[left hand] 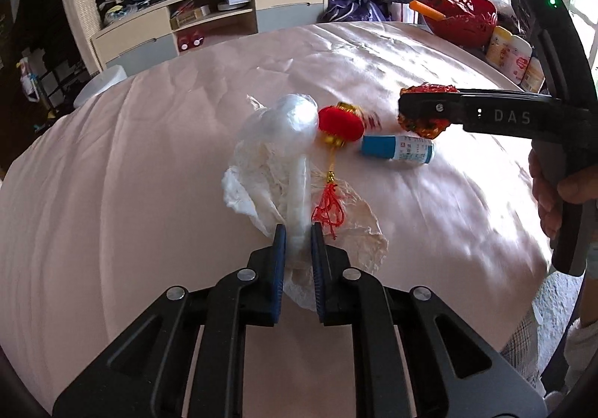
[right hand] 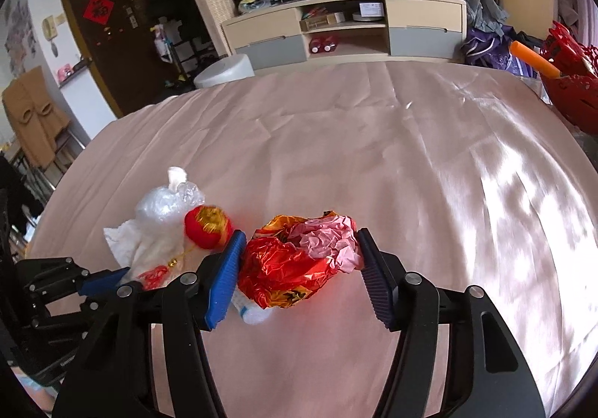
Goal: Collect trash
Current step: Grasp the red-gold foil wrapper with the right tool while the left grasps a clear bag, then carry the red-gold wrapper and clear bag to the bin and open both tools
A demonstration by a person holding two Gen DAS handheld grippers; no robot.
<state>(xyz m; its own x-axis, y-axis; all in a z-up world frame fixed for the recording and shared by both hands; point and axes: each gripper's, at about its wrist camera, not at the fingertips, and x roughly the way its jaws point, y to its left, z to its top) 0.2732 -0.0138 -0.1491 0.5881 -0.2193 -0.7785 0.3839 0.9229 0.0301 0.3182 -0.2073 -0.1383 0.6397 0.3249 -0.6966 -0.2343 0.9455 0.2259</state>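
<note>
on the pink cloth [left hand: 130, 175] our left gripper [left hand: 298, 242] pinched the clear plastic wad's [left hand: 295, 122] twisted tail; our right gripper [right hand: 299, 249] squeezed crumpled foil wrappers [right hand: 299, 261]. both seemed light, crushable, slippery, best held mid-bulk.

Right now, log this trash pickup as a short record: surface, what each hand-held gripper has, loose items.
surface: pink tablecloth
left hand-held gripper: shut on clear plastic bag
right hand-held gripper: closed on crumpled red foil wrapper with pink paper
loose items: red lantern ornament, small blue-and-white bottle, white tissue
far edge: red basket
</note>
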